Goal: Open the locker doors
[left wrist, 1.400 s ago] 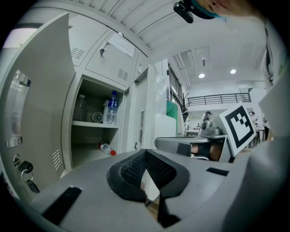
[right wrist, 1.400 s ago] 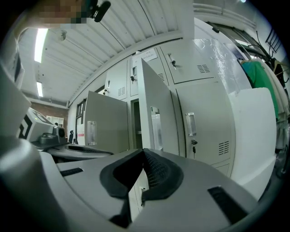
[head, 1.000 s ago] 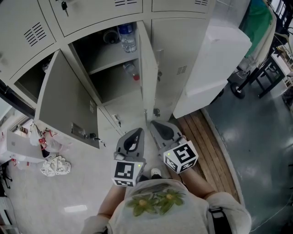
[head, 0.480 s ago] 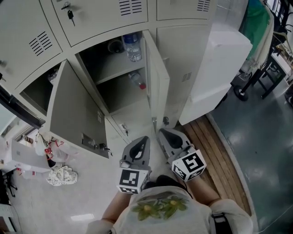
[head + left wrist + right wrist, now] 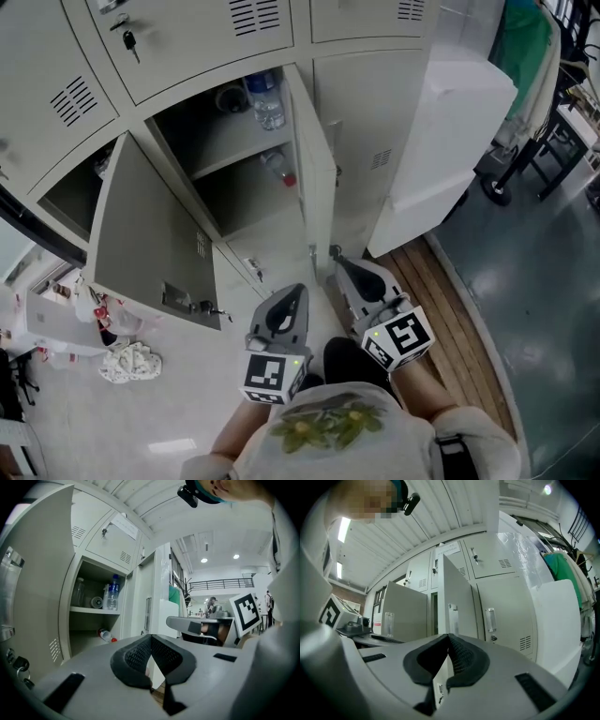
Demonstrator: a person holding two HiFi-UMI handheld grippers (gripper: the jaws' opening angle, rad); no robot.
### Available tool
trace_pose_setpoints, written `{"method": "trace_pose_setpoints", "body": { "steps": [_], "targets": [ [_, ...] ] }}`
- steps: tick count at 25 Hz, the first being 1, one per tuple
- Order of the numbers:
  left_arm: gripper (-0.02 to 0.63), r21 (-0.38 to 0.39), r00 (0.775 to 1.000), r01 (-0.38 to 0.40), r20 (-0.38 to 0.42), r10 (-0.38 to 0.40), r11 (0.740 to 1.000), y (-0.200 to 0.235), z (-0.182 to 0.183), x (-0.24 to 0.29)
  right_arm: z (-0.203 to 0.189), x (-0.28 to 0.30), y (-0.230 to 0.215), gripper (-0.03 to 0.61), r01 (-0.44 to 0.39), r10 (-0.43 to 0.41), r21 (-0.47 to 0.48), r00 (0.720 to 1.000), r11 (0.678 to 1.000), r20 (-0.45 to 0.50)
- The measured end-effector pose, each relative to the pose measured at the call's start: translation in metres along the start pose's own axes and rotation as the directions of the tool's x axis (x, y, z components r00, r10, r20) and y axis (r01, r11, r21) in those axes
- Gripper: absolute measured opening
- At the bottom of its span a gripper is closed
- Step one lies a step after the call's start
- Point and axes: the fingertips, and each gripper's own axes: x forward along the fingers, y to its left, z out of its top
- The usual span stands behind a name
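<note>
Left gripper (image 5: 299, 289), right gripper (image 5: 336, 255): jaws together, empty, near the open beige metal locker door (image 5: 317, 178).

The locker shelf (image 5: 230, 141) has a water bottle (image 5: 267, 98) standing on it. Another bottle (image 5: 277, 169) lies sideways underneath, and there's a crumpled rag (image 5: 129, 362) on the floor (image 5: 187, 398).

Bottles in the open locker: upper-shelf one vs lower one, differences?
The upper bottle stands upright on the shelf; the lower bottle lies on its side in the space beneath. The upper bottle carries a blue label; the lower bottle shows a red cap. Both are clear plastic bottles.
</note>
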Motion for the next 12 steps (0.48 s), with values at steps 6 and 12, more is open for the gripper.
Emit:
{"method": "trace_pose_setpoints", "body": {
  "steps": [6, 12],
  "targets": [
    [0.028, -0.064, 0.998, -0.053, 0.029, 0.055, 0.997, -0.032, 0.02, 0.023, 0.017, 0.016, -0.038, 0.029, -0.077, 0.077, 0.004, 0.997, 0.997, 0.027],
    [0.028, -0.065, 0.987, -0.16, 0.003, 0.161, 0.985, -0.068, 0.045, 0.077, 0.058, 0.011, -0.089, 0.029, -0.212, 0.211, 0.014, 0.977, 0.977, 0.028]
  ]
}}
